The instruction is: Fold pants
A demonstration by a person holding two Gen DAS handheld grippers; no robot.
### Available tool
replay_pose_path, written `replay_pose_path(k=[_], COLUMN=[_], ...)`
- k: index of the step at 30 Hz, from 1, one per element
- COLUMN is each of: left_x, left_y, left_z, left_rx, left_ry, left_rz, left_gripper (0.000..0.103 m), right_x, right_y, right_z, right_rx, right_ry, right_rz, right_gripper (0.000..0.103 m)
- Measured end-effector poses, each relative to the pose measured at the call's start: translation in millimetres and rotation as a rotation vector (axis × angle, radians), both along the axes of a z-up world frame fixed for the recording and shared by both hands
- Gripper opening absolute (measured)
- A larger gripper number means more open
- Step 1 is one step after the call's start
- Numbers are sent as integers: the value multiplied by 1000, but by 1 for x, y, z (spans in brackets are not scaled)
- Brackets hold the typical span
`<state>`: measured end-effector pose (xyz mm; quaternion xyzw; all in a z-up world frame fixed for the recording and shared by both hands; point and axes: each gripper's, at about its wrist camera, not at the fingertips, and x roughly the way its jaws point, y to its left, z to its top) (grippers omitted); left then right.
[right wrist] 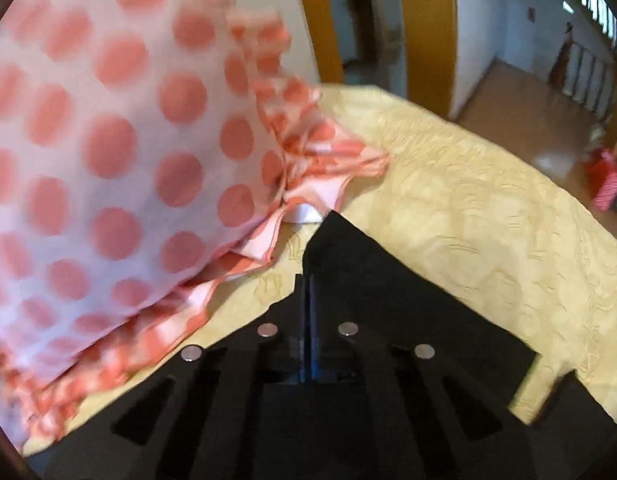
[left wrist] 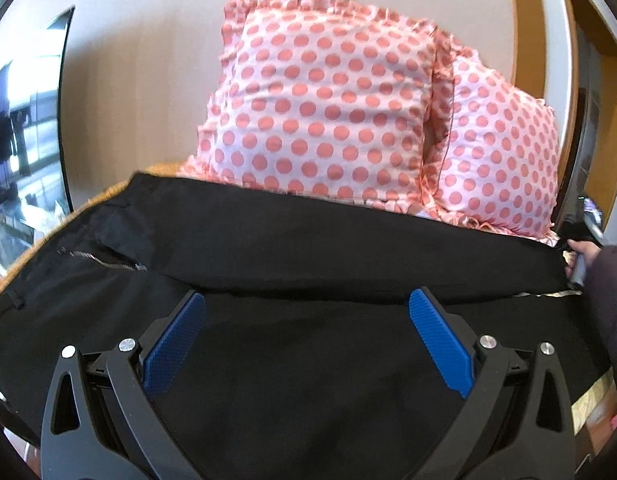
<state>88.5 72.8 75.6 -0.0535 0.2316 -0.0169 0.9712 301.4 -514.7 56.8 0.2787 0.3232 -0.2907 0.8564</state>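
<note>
on the bed, over the yellow cover, the black pants lie spread out long, one leg laid over the other, with the zipper at the left. behind them two dotted pillows lean on the wall. the left tool is released, its blue pads wide apart above the cloth and grasping nothing. the right tool is clenched on a corner of the pants at the far end, near the pillow frill. to do this fold well, i think the right side should carry its end low and straight over, while the left presses or takes the matching edge, so the layers do not slide apart.
</note>
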Motion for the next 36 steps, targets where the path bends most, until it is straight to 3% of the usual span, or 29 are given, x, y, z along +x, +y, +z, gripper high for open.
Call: replay_pose_path(k=[3, 6, 9, 12, 16, 19, 20, 21, 23, 25, 26, 27, 32, 36], left_x=[-10, -15, -18, -14, -2, 13, 20, 29, 41, 61, 73, 86, 142, 209], left_y=[9, 22, 36, 45, 60, 81, 89, 100, 114, 123, 126, 129, 131, 128], left_z=[5, 6, 5, 8, 22, 30, 31, 31, 29, 26, 25, 23, 18, 0], left_rx=[-15, -95, -169, -179, -168, -189, -210, -245, -284, -302, -316, -337, -371, -404], left_ry=[-16, -11, 4, 30, 8, 11, 22, 39, 62, 132, 168, 201, 279, 399], left_rz=[8, -12, 8, 20, 31, 71, 79, 86, 121, 159, 159, 166, 172, 185], left_gripper=[102, 102, 102, 102, 102, 102, 102, 102, 102, 102, 102, 102, 102, 102], right_x=[-74, -159, -222, -253, -255, -250, -249, -249, -245, -240, -236, -230, -251, -261], right_y=[13, 31, 40, 40, 42, 36, 34, 33, 32, 31, 29, 26, 11, -1], right_z=[15, 17, -5, -31, -39, -46, -48, -50, -54, -57, -59, -63, -48, -48], right_rx=[39, 113, 197, 311, 352, 412, 434, 449, 445, 426, 422, 438, 412, 415], right_ry=[-138, -242, -266, -264, -263, -251, -259, -268, -271, -275, -276, -278, -426, -438], right_rz=[58, 85, 76, 66, 77, 48, 44, 38, 31, 32, 37, 56, 51, 32], right_gripper=[1, 1, 1, 1, 3, 23, 37, 43, 42, 34, 12, 2, 1, 1])
